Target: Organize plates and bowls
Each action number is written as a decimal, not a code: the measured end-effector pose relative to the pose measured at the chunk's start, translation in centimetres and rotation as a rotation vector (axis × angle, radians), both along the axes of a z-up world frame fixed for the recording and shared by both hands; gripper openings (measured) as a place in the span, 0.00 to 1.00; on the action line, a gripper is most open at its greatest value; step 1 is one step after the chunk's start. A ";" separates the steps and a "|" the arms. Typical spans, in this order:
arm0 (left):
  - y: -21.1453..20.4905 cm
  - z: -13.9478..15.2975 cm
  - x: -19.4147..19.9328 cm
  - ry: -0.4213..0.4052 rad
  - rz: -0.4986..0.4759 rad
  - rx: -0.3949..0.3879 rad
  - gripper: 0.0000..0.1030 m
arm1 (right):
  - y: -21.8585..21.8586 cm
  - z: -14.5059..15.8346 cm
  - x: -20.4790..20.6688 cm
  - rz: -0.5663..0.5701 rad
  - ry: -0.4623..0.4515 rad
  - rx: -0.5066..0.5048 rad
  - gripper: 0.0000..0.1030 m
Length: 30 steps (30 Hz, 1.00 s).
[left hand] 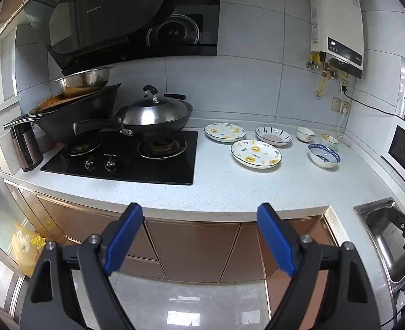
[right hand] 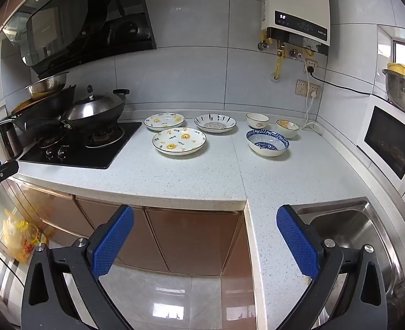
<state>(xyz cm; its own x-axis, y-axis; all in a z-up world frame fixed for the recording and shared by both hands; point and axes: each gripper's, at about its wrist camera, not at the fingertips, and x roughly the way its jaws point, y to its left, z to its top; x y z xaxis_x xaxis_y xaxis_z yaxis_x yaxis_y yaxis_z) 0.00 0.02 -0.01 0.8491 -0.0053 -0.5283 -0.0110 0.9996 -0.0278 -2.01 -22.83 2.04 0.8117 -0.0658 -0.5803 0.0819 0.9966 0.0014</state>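
Standing back from the counter, both grippers hang out over the floor with nothing in them: the left gripper (left hand: 199,236) and the right gripper (right hand: 205,242) each have their blue pads spread wide, released, and each tips downward toward the worktop edge. All the crockery sits well ahead, toward twelve o'clock, along the back half of the speckled countertop (right hand: 191,176). From the right gripper the near bear plate (right hand: 179,140) lies at about eleven o'clock, the far bear plate (right hand: 164,121) behind it, the striped dish (right hand: 215,123) near twelve, and the blue patterned bowl (right hand: 267,142) at about one o'clock with two small bowls (right hand: 257,120) (right hand: 287,128) just behind it. From the left gripper the same pieces swing to one and two o'clock, so I'd judge the left hand better placed for the plates by the hob (left hand: 125,156) and the right hand nearer the bowls. Round as they are, no piece has a long axis to line up with. Writing: the bear plates read "MEYE", the water heater (right hand: 296,8) shows "50", and the hood's (left hand: 125,13) logo is too small to make out.
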 end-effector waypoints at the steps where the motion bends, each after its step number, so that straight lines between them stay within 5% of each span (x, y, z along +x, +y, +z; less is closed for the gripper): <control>1: 0.0 0.0 0.0 0.000 -0.001 -0.001 0.83 | 0.0 0.0 0.0 0.000 -0.002 -0.003 0.99; 30: 0.2 -0.1 -0.3 0.009 -0.004 0.002 0.83 | 0.3 -0.1 -0.1 -0.001 -0.002 -0.003 0.99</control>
